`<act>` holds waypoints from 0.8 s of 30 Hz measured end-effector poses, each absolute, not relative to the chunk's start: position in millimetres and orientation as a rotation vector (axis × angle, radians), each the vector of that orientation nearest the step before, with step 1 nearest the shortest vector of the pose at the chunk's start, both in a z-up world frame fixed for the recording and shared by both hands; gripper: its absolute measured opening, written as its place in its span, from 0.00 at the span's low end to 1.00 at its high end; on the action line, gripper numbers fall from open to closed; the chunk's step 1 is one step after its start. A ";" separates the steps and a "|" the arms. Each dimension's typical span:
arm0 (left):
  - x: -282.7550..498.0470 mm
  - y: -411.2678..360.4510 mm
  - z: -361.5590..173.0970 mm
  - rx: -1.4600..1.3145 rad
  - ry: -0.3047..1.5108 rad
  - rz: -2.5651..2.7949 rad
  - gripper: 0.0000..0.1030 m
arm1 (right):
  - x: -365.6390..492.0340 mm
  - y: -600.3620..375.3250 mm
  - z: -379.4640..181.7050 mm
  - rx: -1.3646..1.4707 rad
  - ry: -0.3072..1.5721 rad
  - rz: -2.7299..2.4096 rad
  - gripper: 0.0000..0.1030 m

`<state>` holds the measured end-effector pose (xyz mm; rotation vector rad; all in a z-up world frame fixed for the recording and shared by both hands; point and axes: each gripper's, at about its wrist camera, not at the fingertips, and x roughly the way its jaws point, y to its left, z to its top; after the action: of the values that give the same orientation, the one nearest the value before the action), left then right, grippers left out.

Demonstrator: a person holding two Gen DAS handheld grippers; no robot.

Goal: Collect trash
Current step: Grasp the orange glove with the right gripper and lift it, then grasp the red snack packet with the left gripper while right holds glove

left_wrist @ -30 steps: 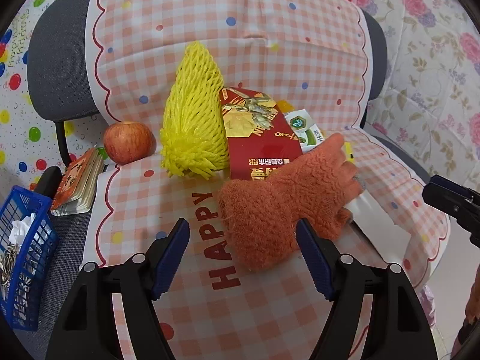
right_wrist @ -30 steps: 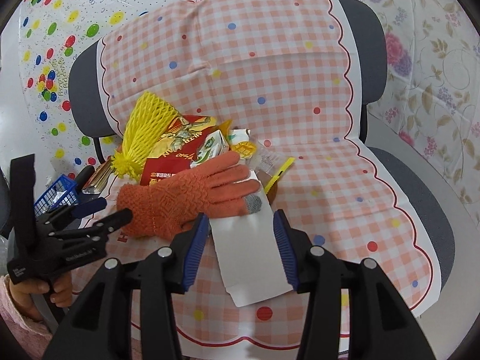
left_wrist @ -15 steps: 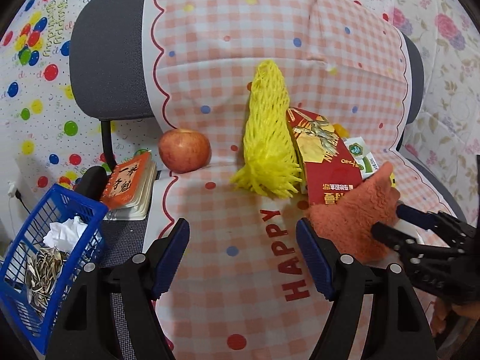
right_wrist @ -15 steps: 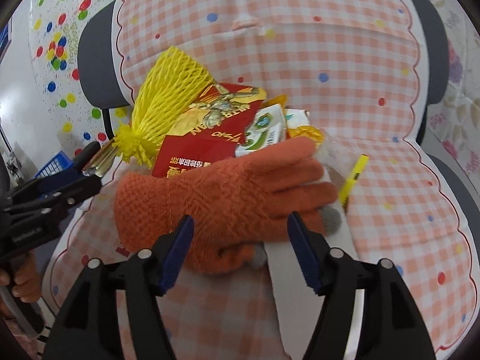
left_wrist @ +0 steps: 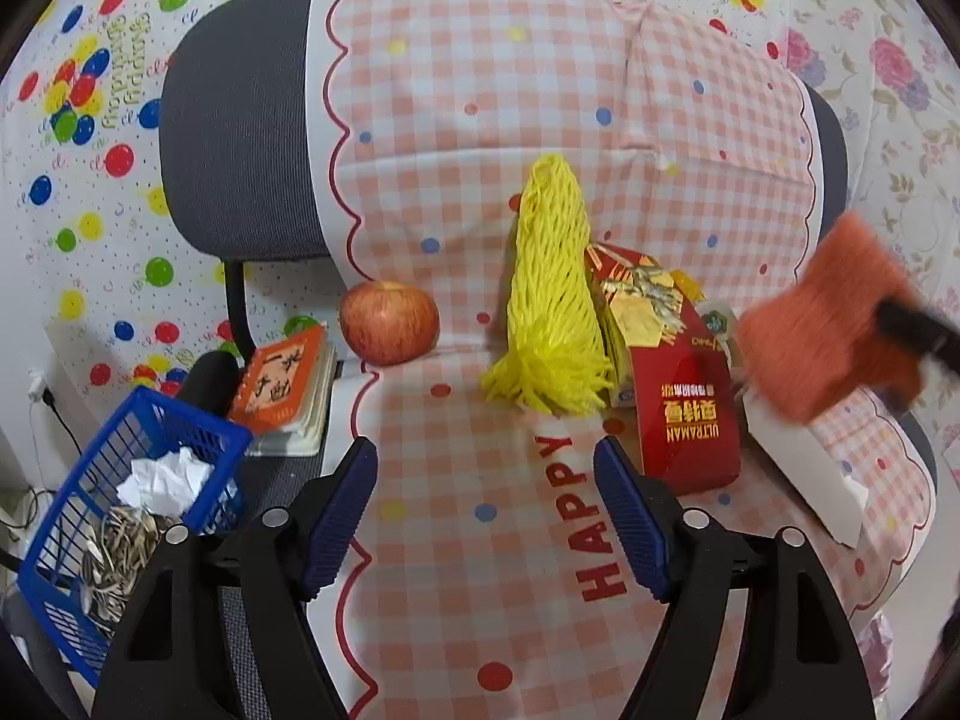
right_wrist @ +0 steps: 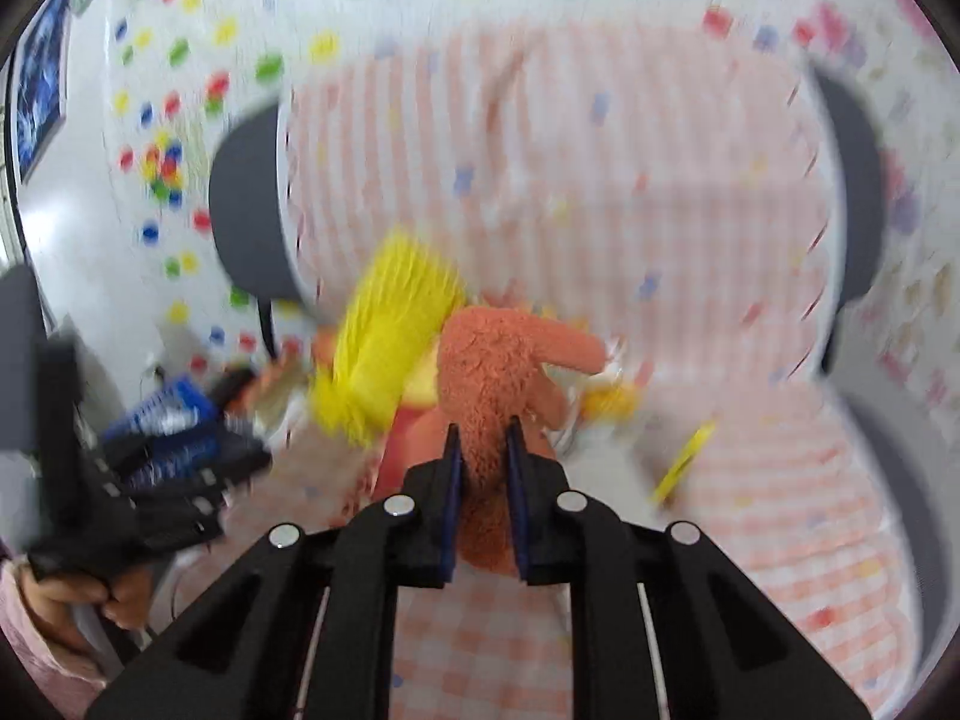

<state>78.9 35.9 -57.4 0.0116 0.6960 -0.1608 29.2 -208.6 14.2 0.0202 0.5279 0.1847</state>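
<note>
My right gripper (right_wrist: 483, 444) is shut on an orange knit glove (right_wrist: 498, 372) and holds it lifted above the chair seat; the glove shows blurred at the right of the left wrist view (left_wrist: 828, 330). My left gripper (left_wrist: 486, 498) is open and empty above the checked cloth (left_wrist: 456, 540). On the seat lie a yellow foam fruit net (left_wrist: 552, 300), a red snack box (left_wrist: 678, 384), a small green-and-white packet (left_wrist: 717, 324) and a white paper (left_wrist: 804, 468). A blue basket (left_wrist: 120, 516) at lower left holds crumpled tissue and seed shells.
A red apple (left_wrist: 389, 323) and an orange notebook (left_wrist: 285, 387) sit at the seat's left edge. The grey chair back (left_wrist: 240, 150) rises behind. A yellow pen (right_wrist: 684, 462) lies on the seat in the blurred right wrist view.
My right gripper closed on the orange glove and lifted it off the seat to the right. My left gripper drew back to the left, bringing the basket further into view.
</note>
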 end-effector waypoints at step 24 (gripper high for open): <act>146.6 -55.5 -98.6 -0.098 0.843 -0.386 0.58 | 7.2 -290.3 -27.0 0.063 0.589 -0.027 0.13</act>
<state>146.6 -55.5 -98.6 -0.0984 0.8428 -0.3863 7.2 -290.3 -27.0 0.0628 0.5886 -0.0273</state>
